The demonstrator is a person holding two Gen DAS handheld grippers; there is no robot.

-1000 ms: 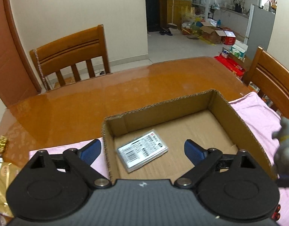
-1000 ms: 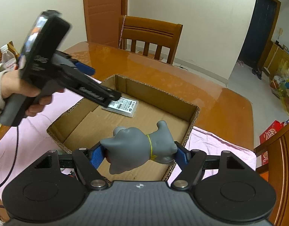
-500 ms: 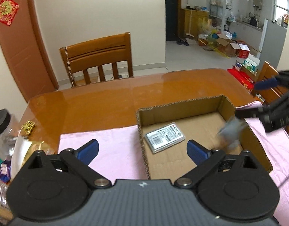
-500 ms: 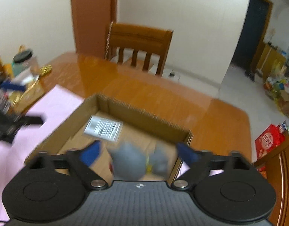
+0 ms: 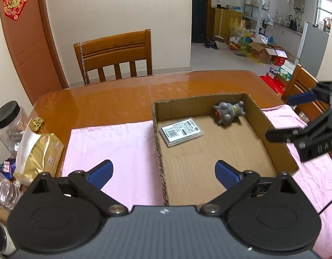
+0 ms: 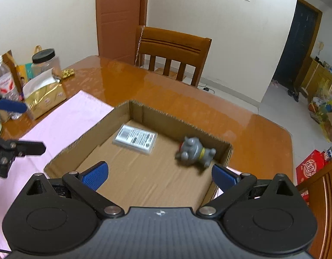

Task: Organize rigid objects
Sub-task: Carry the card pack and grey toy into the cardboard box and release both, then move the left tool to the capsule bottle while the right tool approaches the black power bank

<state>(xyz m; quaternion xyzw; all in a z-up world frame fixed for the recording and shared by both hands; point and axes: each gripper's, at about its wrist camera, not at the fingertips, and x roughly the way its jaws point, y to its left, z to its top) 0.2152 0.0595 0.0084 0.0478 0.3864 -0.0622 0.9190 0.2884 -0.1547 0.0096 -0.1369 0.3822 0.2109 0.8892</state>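
An open cardboard box sits on a pink cloth on the wooden table. Inside lie a flat clear case with a barcode label and a grey toy animal figure on its side in the far right corner. My left gripper is open and empty over the box's near left edge. My right gripper is open and empty above the box's near right side; it also shows in the left wrist view.
At the table's left stand a gold tissue pack, a black-lidded clear jar, a water bottle and small clutter. Wooden chairs stand behind and to the right.
My right gripper opened and let go of the grey toy, which dropped into the box's far right corner. Both grippers drew back and up from the box.
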